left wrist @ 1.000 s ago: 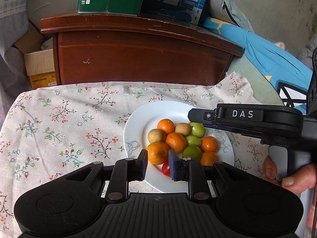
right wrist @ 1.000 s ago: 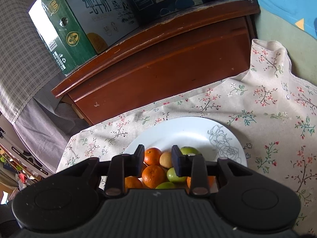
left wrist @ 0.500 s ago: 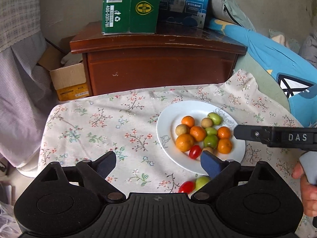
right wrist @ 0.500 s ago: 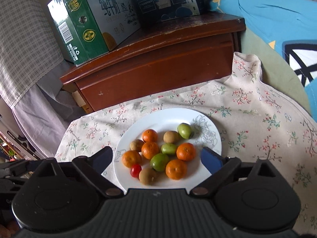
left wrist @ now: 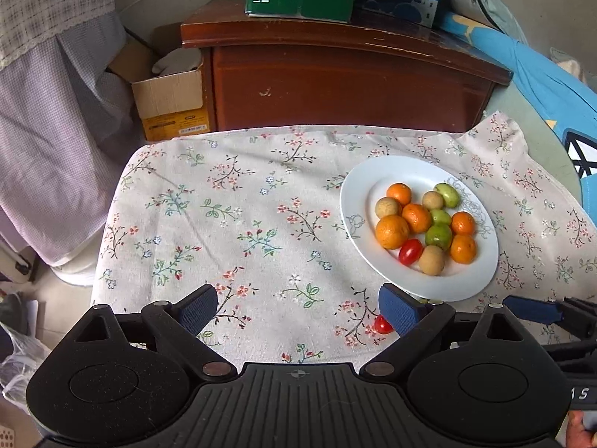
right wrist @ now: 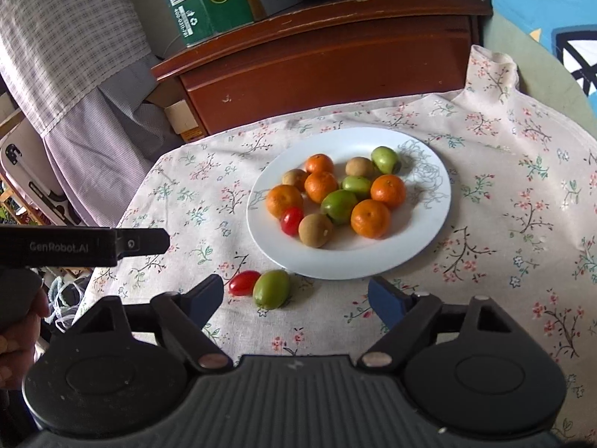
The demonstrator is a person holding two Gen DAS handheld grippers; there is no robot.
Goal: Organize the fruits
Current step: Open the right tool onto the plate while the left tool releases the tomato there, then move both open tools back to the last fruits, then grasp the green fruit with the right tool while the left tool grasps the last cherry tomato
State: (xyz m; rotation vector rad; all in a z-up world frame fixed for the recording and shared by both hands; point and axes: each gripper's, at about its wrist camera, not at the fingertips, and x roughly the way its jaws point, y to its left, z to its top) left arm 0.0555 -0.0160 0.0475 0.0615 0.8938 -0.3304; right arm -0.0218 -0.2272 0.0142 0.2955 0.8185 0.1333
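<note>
Status at this frame: most fruit was already on the white plate, which sat right of centre on the floral tablecloth. Counted on it: five oranges, three green fruits, three brownish round ones, and one cherry tomato at the near-left of the pile, touching an orange. Two pieces were left off the plate: a second cherry tomato and a green fruit, touching each other on the cloth just beside the plate's near rim. In the left wrist view only that loose tomato showed, partly hidden behind the right finger; the green one was not visible there. Left gripper was open wide, empty, held above the cloth near the plate's near-left side. Right gripper was also open wide and empty, with both loose pieces lying just ahead between its fingers, nearer the left one. My read: task was nearly done, two pickups remaining. The right gripper looked better placed for either. Both are small and round, so rolling on closure was the risk.
</note>
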